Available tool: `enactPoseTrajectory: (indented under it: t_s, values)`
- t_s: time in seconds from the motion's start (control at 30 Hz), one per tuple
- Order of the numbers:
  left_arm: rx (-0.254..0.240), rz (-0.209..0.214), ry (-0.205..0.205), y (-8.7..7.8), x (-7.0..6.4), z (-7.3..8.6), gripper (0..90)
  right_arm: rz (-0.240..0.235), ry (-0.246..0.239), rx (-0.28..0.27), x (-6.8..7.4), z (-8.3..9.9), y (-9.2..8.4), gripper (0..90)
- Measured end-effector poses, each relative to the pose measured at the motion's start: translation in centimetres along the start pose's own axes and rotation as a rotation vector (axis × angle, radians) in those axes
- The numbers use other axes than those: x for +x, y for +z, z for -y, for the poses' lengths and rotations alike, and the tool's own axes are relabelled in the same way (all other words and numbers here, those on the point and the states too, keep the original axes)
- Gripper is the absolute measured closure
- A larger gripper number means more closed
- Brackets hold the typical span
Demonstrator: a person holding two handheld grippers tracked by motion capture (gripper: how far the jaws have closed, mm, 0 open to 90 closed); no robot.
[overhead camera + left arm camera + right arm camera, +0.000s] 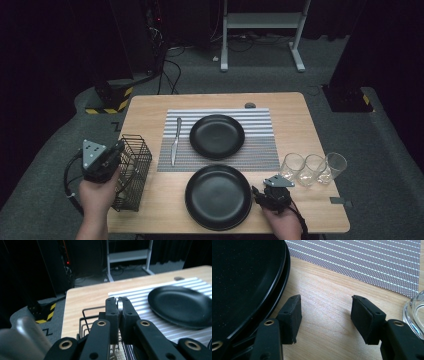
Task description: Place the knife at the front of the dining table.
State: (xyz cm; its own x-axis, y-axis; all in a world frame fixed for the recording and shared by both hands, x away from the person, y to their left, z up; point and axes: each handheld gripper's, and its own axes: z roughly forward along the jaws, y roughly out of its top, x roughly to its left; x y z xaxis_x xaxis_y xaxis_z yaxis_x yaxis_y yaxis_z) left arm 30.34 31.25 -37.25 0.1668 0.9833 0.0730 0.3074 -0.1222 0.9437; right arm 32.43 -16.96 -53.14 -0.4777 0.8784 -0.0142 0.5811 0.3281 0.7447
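My left gripper [119, 150] hangs over the black wire basket [134, 172] at the table's left edge. In the left gripper view its jaws [119, 303] are shut on the end of a silvery metal utensil [120, 304] whose shaft runs down toward the basket; I cannot tell what kind it is. My right gripper [271, 188] rests low by the right rim of the near black plate [217, 196]. It stands open [325, 307] over bare wood with nothing between its pads. In the right gripper view the near plate [242, 280] shows two stacked rims.
A striped placemat [260, 150] carries a second black plate [216, 136] and a table knife [175, 140] to its left. Three clear glasses [312, 169] stand in a row just right of my right gripper; one glass [415, 312] is close to its right jaw.
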Motion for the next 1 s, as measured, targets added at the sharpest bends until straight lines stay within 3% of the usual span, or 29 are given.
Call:
enactPoseTrajectory:
  t_s: [0.23, 0.57, 0.93, 1.0]
  values:
    - [-0.058, 0.009, -0.022, -1.0, 0.4, 0.2, 86.1, 0.000, 0.000, 0.000, 0.0, 0.0, 0.0, 41.7]
    - [-0.181, 0.030, -0.088, -2.6, 0.4, 0.6, 86.1, 0.000, 0.000, 0.000, 0.0, 0.0, 0.0, 41.6]
    - [-0.229, 0.040, -0.127, -1.6, 0.6, -0.3, 86.1, 0.001, 0.001, 0.000, 0.0, 0.0, 0.0, 41.6]
    - [-0.232, 0.029, -0.118, -1.4, 0.5, -0.4, 86.1, 0.001, 0.001, 0.000, 0.0, 0.0, 0.0, 41.6]
